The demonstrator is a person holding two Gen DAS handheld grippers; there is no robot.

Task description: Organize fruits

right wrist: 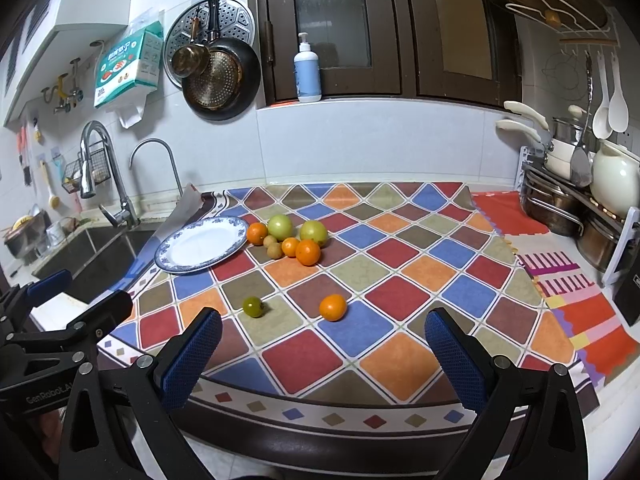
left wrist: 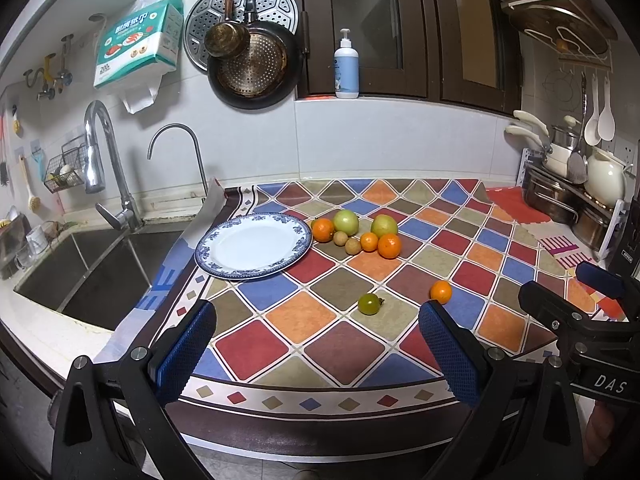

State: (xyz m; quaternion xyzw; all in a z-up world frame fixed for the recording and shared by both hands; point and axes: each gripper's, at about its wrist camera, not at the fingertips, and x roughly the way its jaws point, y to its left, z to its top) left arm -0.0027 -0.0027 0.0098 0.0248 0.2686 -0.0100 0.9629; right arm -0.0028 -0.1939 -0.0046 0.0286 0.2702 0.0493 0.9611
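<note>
An empty blue-rimmed white plate (left wrist: 224,258) (right wrist: 172,258) sits on the chequered mat by the sink. Right of it lies a cluster of fruit: two green fruits (left wrist: 346,222) (right wrist: 279,227), three oranges (left wrist: 389,246) (right wrist: 307,252) and two small brown fruits (left wrist: 353,246). Nearer the front lie a small green tomato (left wrist: 368,304) (right wrist: 253,306) and a lone orange (left wrist: 441,291) (right wrist: 333,307). My left gripper (left wrist: 316,344) is open and empty above the mat's front edge. My right gripper (right wrist: 324,346) is open and empty, beside the left one.
A steel sink (left wrist: 92,268) with two taps lies left of the mat. Pots and a white kettle (left wrist: 606,176) stand on a rack at the right. Pans hang on the back wall; a soap bottle (left wrist: 346,66) stands on the sill.
</note>
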